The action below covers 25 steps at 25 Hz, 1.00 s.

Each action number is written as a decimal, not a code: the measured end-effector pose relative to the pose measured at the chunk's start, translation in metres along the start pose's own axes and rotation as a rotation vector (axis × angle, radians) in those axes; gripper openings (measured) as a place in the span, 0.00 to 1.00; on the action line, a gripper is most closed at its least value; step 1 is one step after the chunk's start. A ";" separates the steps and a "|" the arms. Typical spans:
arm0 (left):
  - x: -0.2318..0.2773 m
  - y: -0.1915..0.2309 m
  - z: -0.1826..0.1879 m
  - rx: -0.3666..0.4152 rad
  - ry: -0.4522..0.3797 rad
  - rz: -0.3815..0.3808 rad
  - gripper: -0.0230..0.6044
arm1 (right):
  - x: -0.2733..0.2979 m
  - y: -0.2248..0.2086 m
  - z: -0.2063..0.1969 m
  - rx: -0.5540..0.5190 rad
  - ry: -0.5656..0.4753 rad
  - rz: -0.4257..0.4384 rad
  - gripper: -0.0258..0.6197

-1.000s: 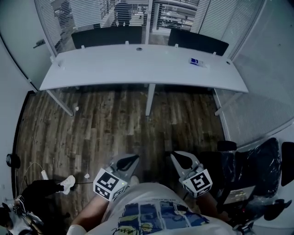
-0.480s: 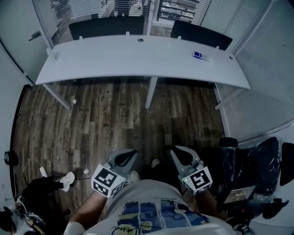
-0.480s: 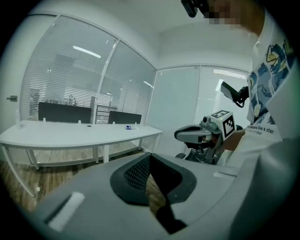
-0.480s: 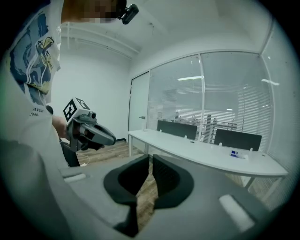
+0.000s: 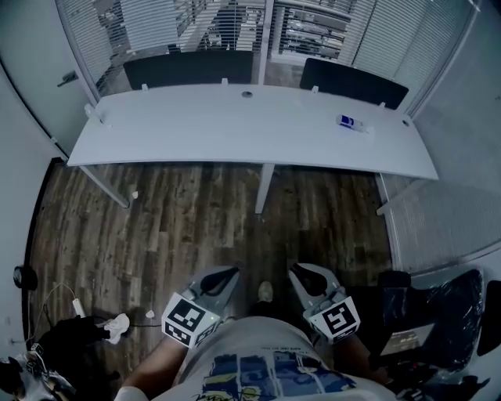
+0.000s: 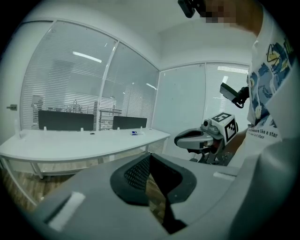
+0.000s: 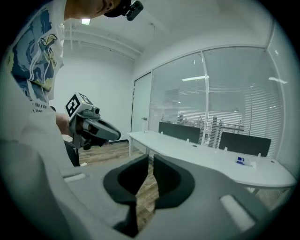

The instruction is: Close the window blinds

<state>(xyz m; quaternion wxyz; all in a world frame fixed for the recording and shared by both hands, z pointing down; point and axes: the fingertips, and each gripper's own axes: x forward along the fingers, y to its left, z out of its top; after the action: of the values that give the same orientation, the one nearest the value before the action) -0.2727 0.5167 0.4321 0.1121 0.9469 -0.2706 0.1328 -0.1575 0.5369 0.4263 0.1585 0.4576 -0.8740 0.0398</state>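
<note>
The window blinds (image 5: 153, 22) hang behind the long white desk, their slats turned open, so the rooms beyond show through; more slatted panels (image 5: 395, 35) run along the right glass wall. Both grippers are held low, close to the person's body and far from the blinds. My left gripper (image 5: 225, 275) is shut with nothing in it; its jaws (image 6: 150, 157) meet at the tip. My right gripper (image 5: 300, 271) is also shut and empty, with only a thin slit between its pads (image 7: 151, 158). Each gripper view shows the other gripper beside it.
A long white desk (image 5: 196, 125) spans the room between me and the blinds, with a small blue-and-white item (image 5: 351, 121) on it and two dark panels (image 5: 188, 69) along its far edge. A black chair (image 5: 442, 309) stands at right; dark gear (image 5: 63, 337) and cables lie lower left.
The view has shifted, so the desk and blinds sit lower in the head view. Both grippers remain shut near the body.
</note>
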 end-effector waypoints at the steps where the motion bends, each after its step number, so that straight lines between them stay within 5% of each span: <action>1: 0.008 0.004 0.005 0.003 0.002 0.008 0.04 | 0.004 -0.011 0.002 -0.005 -0.008 0.002 0.07; 14: 0.132 0.032 0.064 0.024 -0.008 0.056 0.04 | 0.027 -0.148 -0.010 -0.052 0.003 0.050 0.08; 25: 0.185 0.062 0.079 0.026 0.032 0.072 0.04 | 0.057 -0.209 -0.022 0.007 0.013 0.044 0.08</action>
<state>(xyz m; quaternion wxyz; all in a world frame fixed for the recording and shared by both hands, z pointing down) -0.1398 0.3538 0.4241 0.0995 0.9356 -0.3009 0.1554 -0.0130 0.3761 0.4488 0.1616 0.4385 -0.8827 0.0493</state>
